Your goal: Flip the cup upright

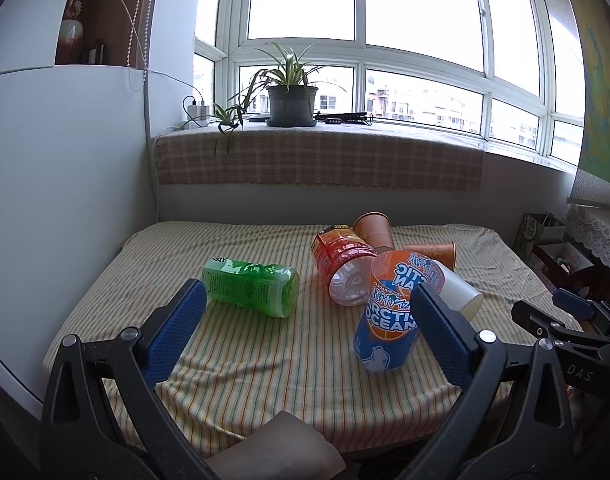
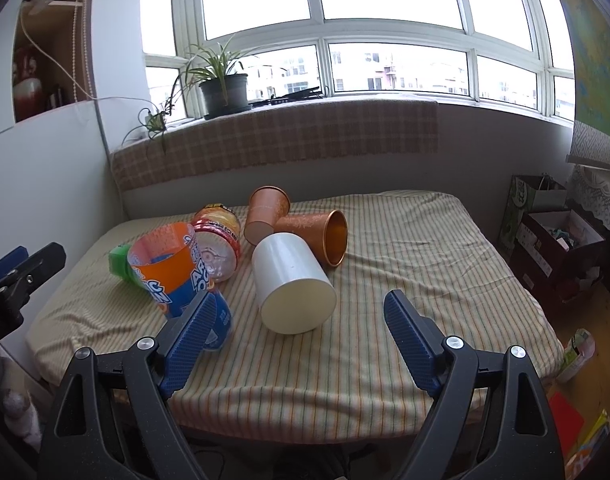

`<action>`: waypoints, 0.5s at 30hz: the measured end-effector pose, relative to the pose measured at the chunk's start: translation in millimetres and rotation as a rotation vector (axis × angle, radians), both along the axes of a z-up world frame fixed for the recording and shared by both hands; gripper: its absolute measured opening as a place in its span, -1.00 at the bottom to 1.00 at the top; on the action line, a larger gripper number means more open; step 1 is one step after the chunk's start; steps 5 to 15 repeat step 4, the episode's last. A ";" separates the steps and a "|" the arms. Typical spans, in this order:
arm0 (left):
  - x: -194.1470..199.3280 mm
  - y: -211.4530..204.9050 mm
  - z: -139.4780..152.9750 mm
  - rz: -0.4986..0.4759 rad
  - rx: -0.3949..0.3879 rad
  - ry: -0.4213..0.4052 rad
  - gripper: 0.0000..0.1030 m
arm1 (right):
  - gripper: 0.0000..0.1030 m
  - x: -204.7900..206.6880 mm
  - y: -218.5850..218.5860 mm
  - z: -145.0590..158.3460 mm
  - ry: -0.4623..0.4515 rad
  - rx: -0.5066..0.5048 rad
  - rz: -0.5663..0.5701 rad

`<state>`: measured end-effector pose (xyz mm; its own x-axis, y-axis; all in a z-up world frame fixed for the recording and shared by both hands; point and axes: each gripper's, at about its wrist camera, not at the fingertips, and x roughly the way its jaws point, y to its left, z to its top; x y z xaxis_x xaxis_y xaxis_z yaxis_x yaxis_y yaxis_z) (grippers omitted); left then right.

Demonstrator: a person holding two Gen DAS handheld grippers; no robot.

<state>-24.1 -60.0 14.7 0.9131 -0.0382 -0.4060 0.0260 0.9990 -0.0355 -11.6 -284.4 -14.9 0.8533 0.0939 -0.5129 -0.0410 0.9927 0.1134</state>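
Just ahead of the right gripper [image 2: 297,312], between its spread fingers, the white cup [image 2: 291,284] lies on its side on the striped cloth [image 2: 405,256], base toward the camera. The left gripper [image 1: 307,300] is spread too, holding nothing; the Arctic Ocean cup [image 1: 389,316] lies beside its right finger, the green bottle [image 1: 253,286] beyond its left.

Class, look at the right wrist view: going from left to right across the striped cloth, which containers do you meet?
Green bottle → Arctic Ocean cup → red bottle → white cup → orange cup lying with its mouth toward the right.
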 end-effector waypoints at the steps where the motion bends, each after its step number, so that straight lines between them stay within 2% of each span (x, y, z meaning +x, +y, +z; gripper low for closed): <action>1: 0.3 -0.3 -1.6 -0.001 0.003 -0.001 1.00 | 0.67 0.2 0.4 -0.3 0.001 0.000 0.001; 15: 1.0 -0.4 -4.8 0.003 0.021 -0.002 1.00 | 0.67 0.8 1.1 -1.5 0.005 -0.001 0.005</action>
